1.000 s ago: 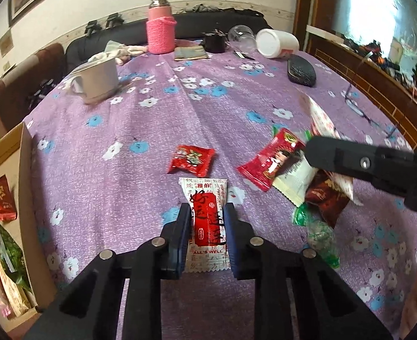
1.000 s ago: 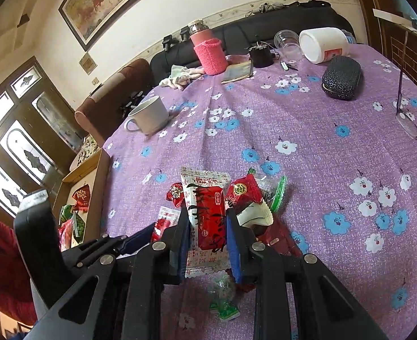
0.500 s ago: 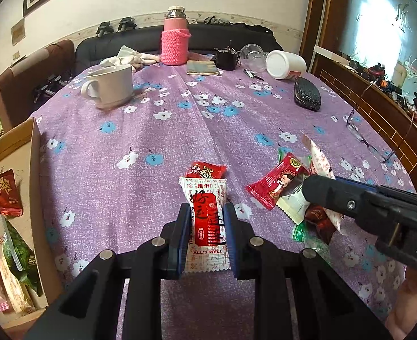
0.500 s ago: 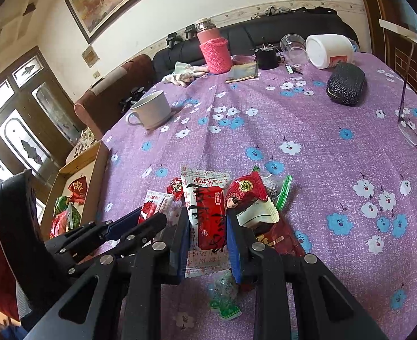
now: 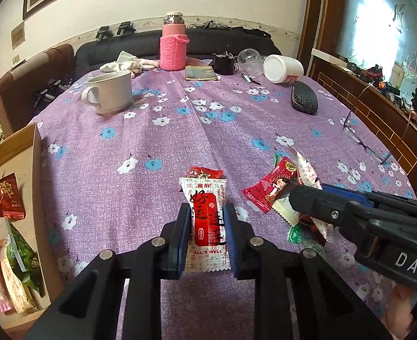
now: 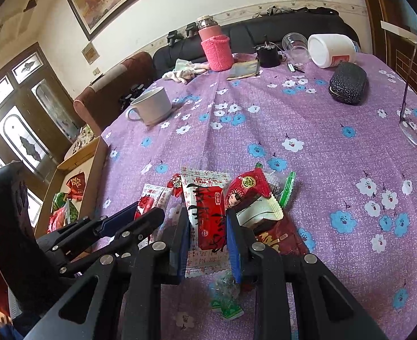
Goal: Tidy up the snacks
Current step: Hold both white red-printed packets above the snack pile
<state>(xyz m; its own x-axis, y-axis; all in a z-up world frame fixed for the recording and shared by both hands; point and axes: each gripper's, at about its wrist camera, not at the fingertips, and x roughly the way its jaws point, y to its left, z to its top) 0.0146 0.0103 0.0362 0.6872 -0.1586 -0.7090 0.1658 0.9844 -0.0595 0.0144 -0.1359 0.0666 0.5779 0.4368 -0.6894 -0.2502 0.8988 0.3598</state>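
Observation:
My left gripper [image 5: 207, 209] is shut on a white snack packet with a red label [image 5: 207, 221], gripped by its long sides. My right gripper [image 6: 207, 212] is shut on a similar white and red packet [image 6: 208, 215]. Loose snacks lie on the purple flowered cloth: a small red packet [image 5: 205, 173], a red packet with a printed figure [image 6: 246, 191], a dark red packet [image 6: 282, 235] and green wrappers [image 6: 225, 303]. At the left table edge, a cardboard box [image 5: 35, 170] holds several packets. The two grippers are side by side, the right gripper [image 5: 296, 195] just right of the left one.
A white mug [image 5: 109, 92], a pink knitted bottle [image 5: 174, 46], a toppled white jar [image 5: 283, 69], a dark glasses case [image 5: 304, 100] and spectacles [image 5: 364, 138] stand farther back. A sofa and chair border the far side. A person's hand [image 5: 398, 311] shows at the lower right.
The left wrist view has tilted up, so the small red packet now shows just behind the held packet's top. The right gripper appears closer beside the left one. Both grips are unchanged.

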